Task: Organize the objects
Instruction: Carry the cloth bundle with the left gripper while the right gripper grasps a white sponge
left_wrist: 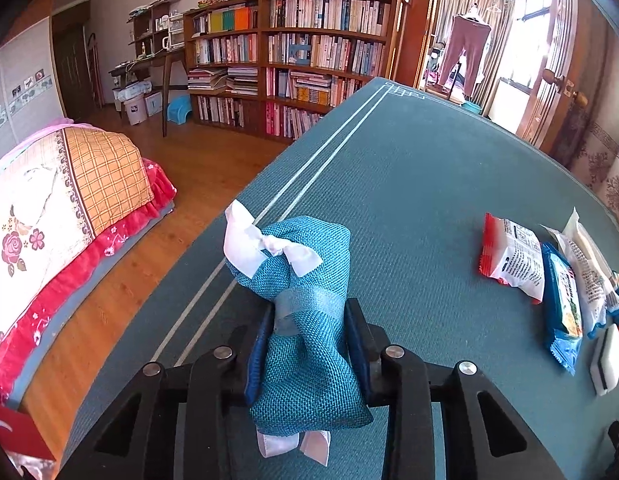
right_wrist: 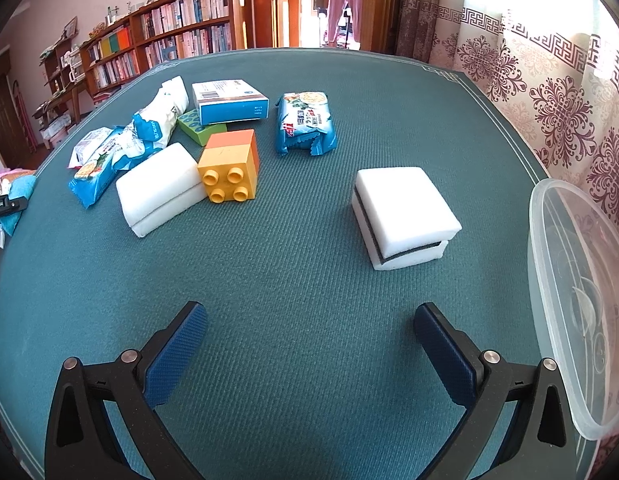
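Left tongs (left_wrist: pixel 309 344) pinched on the soft, light woven pouch (left_wrist: pixel 305 320) at its banded waist, lying on the surface (left_wrist: pixel 429 184) left of the snack packets (left_wrist: pixel 513 258); right tongs (right_wrist: pixel 309 344) open, empty.

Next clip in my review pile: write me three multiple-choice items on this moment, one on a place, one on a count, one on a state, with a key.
1. Where does the clear plastic tub sit in the right wrist view?
A. at the right edge of the table
B. at the far left
C. on top of the book box

2. How many studs show on the face of the yellow-and-orange toy brick?
A. two
B. four
C. six

3. What is the left gripper doing?
A. open over bare cloth
B. jaws closed on the teal woven pouch with white ribbon ties
C. holding a white sponge

Key: A, the tub's rim shows at the right edge; B, four round studs face the camera; B, both pads press the pouch's sides.
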Demonstrator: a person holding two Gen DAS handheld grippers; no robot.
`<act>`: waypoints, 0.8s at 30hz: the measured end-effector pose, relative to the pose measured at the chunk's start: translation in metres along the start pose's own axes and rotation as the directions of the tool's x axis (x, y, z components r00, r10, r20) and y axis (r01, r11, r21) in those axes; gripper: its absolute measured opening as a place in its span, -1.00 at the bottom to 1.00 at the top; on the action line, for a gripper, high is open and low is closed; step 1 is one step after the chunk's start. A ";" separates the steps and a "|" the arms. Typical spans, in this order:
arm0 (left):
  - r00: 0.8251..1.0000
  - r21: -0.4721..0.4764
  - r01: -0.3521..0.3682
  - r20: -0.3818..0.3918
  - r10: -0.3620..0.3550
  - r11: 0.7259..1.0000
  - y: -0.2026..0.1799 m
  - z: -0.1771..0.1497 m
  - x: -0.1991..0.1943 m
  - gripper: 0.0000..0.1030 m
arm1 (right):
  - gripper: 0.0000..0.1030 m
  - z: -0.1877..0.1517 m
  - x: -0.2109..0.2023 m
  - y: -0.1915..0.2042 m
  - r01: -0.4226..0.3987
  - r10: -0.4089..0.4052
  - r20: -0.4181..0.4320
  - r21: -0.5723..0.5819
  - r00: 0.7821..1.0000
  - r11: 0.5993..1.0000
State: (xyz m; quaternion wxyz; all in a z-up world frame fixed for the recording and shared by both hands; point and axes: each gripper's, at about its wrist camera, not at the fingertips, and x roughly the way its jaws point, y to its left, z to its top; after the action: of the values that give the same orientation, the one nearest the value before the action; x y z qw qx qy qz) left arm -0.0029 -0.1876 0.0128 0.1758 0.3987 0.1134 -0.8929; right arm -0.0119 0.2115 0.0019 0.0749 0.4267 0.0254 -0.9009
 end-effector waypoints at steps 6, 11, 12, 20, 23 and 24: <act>0.998 0.047 0.012 0.061 -0.015 0.999 -0.014 0.004 -0.017 -0.28 | 0.62 0.014 -0.001 0.025 -0.082 0.083 0.025 -0.060 0.996 0.995; 0.995 0.093 0.059 0.073 -0.066 0.994 -0.029 0.004 -0.028 -0.28 | 0.45 0.030 0.000 0.043 -0.248 0.250 0.027 -0.053 0.968 0.967; 0.994 0.103 0.070 0.073 -0.078 0.992 -0.032 0.003 -0.030 -0.28 | 0.45 0.032 0.000 0.049 -0.282 0.284 0.027 -0.065 0.959 0.957; 0.986 0.156 0.138 0.067 -0.150 0.978 -0.049 -0.002 -0.041 -0.28 | 0.47 0.056 0.026 0.073 -0.269 0.270 0.012 -0.065 0.963 0.961; 0.985 0.167 0.150 0.064 -0.162 0.975 -0.055 -0.004 -0.043 -0.28 | 0.50 0.064 0.031 0.072 -0.277 0.278 0.009 -0.038 0.961 0.960; 0.984 0.170 0.153 0.061 -0.165 0.974 -0.056 -0.005 -0.042 -0.28 | 0.55 0.066 0.033 0.074 -0.271 0.272 0.009 -0.039 0.962 0.962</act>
State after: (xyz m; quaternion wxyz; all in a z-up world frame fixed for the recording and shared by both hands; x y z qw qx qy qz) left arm 0.0037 -0.1251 0.0448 0.0743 0.3678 0.0643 -0.9247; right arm -0.0713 0.1278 0.0191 0.2058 0.4182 -0.0172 -0.8846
